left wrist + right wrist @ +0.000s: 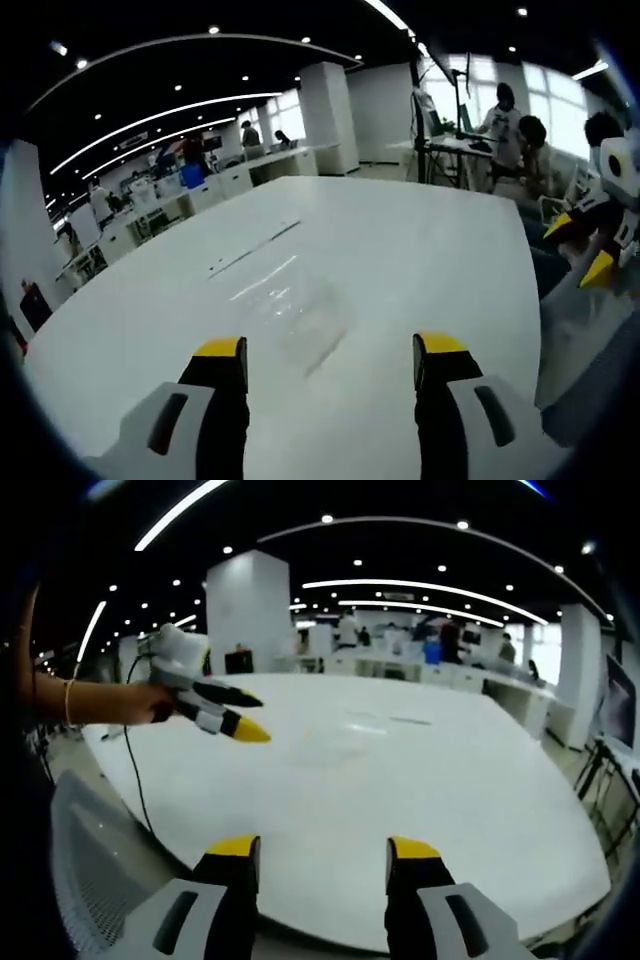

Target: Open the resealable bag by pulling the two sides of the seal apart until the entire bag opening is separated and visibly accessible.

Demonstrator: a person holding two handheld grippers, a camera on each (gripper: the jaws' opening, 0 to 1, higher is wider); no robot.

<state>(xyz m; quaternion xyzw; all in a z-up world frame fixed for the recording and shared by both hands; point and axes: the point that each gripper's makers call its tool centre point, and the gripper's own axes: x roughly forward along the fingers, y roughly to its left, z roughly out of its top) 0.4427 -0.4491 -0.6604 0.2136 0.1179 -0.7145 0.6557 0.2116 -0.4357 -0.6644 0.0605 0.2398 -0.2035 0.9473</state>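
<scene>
1. In the left gripper view the left gripper (331,362) has its two yellow-tipped jaws spread apart with nothing between them, hovering over the near part of the white table (420,270).
2. In the right gripper view the right gripper (324,862) is likewise released, jaws apart and empty, poised off the table's near edge.
3. The resealable bag (295,305) lies flat on the table just ahead of the left jaws, clear and hard to make out; its seal looks closed, though the glare makes that uncertain.
4. In the right gripper view the bag (350,730) is only a faint sheen mid-table.
5. Seen there, the left gripper is held by a hand (150,702) wearing a bracelet.
6. Beyond the table stand desks (210,185), a white pillar (248,605) and several people (505,125).
</scene>
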